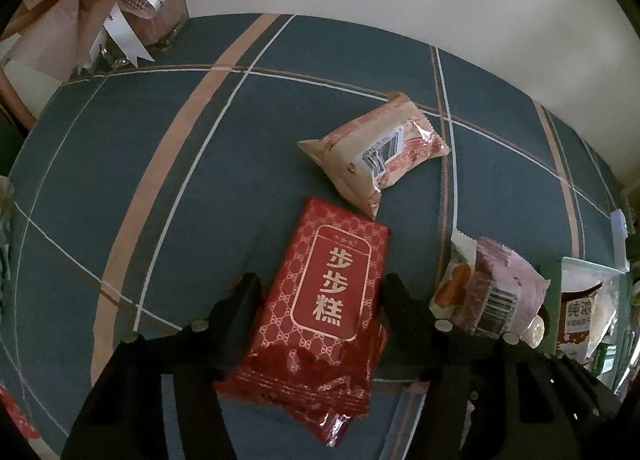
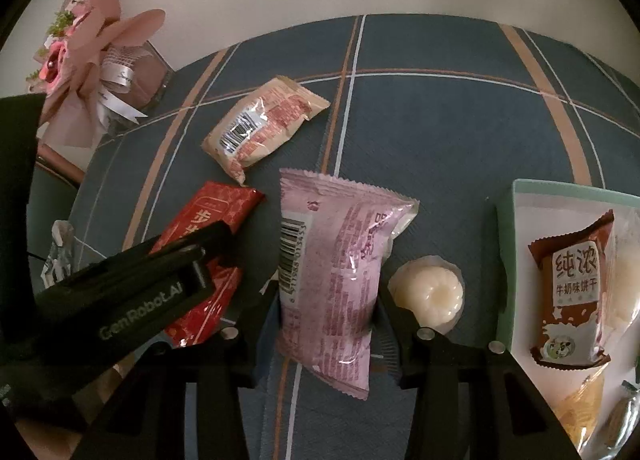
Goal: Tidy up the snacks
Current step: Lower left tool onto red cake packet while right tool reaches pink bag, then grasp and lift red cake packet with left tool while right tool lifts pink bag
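- The left gripper (image 1: 320, 292), low in the left wrist view, straddles a red snack packet (image 1: 326, 300) lying on the blue plaid cloth of the desk (image 1: 160, 180); its jaws stand half-spread, one on each long edge, and whether the pads yet press the wrapper cannot be told.
- The right gripper (image 2: 328, 300), at the bottom centre of the right wrist view, pinches a pink snack packet (image 2: 336, 272) across its lower half, the wrapper drawn in between the fingers.
- A beige packet (image 1: 376, 152) lies just above the red one in the left view, apart from both grippers; a pale jelly cup (image 2: 427, 296) sits just right of the pink packet.
- A mint-rimmed tray (image 2: 505, 260) at the right edge of the right view holds a brown biscuit packet (image 2: 574, 288) and other wrapped items, and looks like the place the loose snacks are bound for.
- To do this step well, the left gripper would likely need to close squarely across the red packet's width, enough to hold but not crush.
- The two grippers work close together, the left showing at the lower left of the right view, so lifting one packet at a time would lessen the chance of a clash.
- The jelly cup sits near the pink packet's path to the tray; a lift clear of the cloth seems wise before crossing.
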A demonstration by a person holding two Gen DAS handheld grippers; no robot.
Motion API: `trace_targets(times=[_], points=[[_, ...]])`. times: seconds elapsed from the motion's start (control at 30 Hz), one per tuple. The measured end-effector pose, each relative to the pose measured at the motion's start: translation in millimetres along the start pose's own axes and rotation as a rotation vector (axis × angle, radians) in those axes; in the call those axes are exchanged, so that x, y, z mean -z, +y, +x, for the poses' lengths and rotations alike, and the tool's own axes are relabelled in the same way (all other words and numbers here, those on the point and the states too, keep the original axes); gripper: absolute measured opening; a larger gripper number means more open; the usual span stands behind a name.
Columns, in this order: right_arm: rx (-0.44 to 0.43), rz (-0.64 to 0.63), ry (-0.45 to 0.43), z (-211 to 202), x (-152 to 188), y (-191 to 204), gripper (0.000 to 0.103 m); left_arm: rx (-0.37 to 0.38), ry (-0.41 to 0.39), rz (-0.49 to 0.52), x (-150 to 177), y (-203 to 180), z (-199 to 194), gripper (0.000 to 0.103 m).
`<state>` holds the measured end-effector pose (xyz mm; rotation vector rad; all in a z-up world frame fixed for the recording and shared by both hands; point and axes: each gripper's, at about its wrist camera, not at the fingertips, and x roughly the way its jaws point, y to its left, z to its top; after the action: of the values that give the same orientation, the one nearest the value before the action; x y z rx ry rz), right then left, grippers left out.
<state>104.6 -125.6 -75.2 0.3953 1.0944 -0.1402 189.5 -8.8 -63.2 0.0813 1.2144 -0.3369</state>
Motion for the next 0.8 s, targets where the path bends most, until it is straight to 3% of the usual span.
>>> trace_targets(times=[0.27,0.63,0.8], points=[[0.002,0.001,0.009,2.7,-1.7,-0.6,0.047,0.009,0.0,0.016,2.0,-6.0,2.7,0.056],[0.001,0.018,0.037,11.6,-0.4,-4.0,0.047,-0.002,0.018,0.005,4.3,-11.2,20.8,0.056],[0.004,0.015,0.037,13.3,-0.1,-2.7,0.047,-0.004,0.009,-0.001,4.8,-11.0,20.7,0.049]])
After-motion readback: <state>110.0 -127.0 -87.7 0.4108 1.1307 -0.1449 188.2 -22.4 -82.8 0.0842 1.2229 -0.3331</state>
